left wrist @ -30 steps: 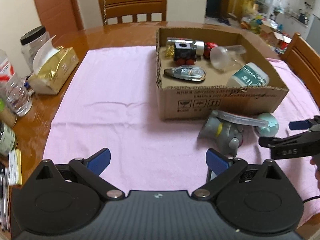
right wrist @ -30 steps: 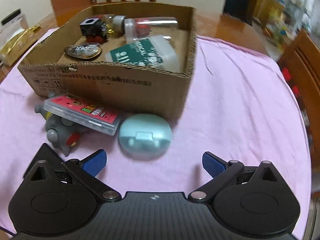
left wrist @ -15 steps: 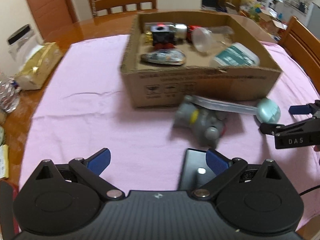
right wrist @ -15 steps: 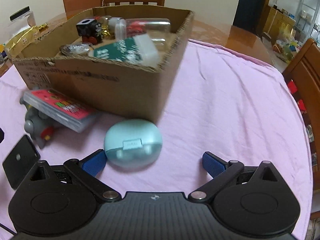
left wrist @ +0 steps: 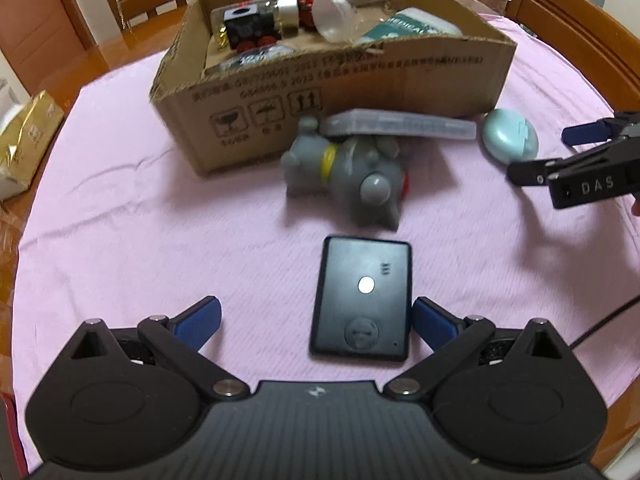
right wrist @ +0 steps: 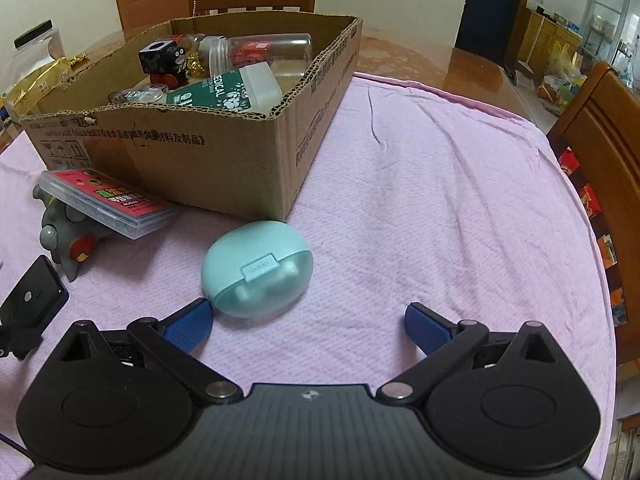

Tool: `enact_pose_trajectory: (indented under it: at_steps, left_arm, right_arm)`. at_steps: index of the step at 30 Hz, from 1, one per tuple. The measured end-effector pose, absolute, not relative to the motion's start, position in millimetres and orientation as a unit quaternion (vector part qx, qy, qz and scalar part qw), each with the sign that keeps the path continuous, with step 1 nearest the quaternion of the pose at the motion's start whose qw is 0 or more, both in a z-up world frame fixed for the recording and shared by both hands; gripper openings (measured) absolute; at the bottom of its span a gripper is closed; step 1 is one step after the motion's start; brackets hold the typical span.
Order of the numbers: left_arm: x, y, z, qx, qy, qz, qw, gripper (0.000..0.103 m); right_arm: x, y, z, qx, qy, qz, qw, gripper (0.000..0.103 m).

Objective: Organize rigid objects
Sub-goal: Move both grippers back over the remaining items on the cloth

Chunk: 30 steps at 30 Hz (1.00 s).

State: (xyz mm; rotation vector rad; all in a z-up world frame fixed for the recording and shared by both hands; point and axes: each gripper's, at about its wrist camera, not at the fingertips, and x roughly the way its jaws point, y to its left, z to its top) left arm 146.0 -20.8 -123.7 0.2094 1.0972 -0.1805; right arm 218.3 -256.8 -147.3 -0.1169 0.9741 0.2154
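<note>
On the pink cloth [right wrist: 420,184], near the cardboard box [right wrist: 224,152], both grippers hang with jaws spread wide and empty. The left gripper [left wrist: 316,318] has the flat black device [left wrist: 362,300] lying between its fingertips, close against the right pad, not clamped. The right gripper [right wrist: 308,326] has the mint earbud case [right wrist: 256,266] just beyond its left pad, nearly touching, left of the gap's centre. Farther left, a clear card case [right wrist: 108,202] rests tilted on a grey toy figure [left wrist: 352,172] beside the box.
</note>
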Motion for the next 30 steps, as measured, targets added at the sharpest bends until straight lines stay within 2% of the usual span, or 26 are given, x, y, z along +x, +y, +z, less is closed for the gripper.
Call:
enact_pose_trajectory:
  at_steps: [11,19,30]
  left_arm:
    - [148.9,31.5,-123.0,0.085,0.526,-0.016,0.846,0.101]
    - [157.1,12.3,-117.4,0.031,0.512,-0.044,0.858,0.101]
    - [161.9,18.7,-126.6,0.031,0.520,-0.023,0.853,0.102]
  right_arm:
    - [217.5,-256.7,-147.3,-0.053,0.468,0.097,0.877,0.103]
    - [216.6,-256.4,-147.6,-0.051,0.465,0.094,0.879,0.103]
    - [210.5,-261.5,-146.4,-0.054,0.470,0.095,0.876,0.103]
